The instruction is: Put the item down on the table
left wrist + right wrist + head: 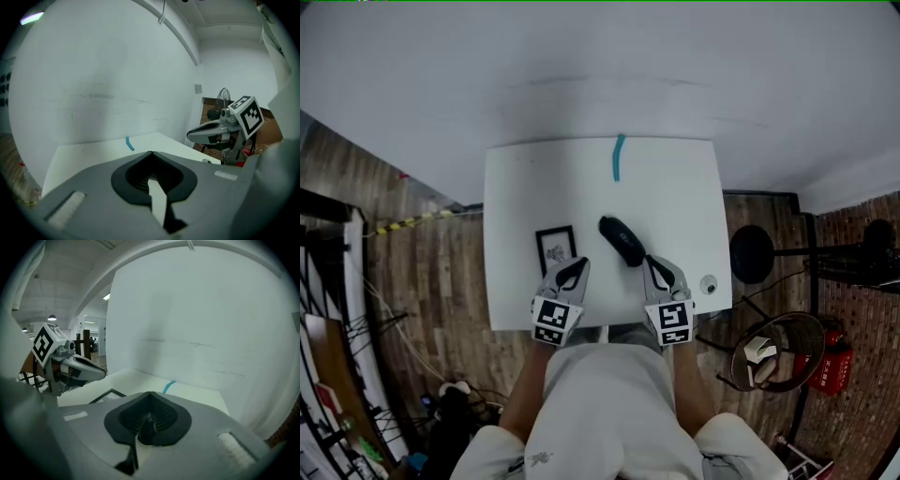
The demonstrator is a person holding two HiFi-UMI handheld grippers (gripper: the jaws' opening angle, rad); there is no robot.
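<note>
A black oblong item (622,240) lies slantwise on the white table (675,187), near the middle. My right gripper (656,269) sits just beyond the item's near end, jaws shut with nothing between them; from its own view (150,393) the item is hidden below the jaws. My left gripper (573,270) is over the table's front part beside a small black picture frame (555,248), and its tips (151,153) meet, shut and empty. Each gripper shows in the other's view: right gripper (220,131), left gripper (75,367).
A blue strip (619,157) lies at the table's far edge against the white wall. A small round object (708,284) sits near the front right corner. Right of the table stand a black round stool (752,253), a chair (773,352) and a red extinguisher (830,364).
</note>
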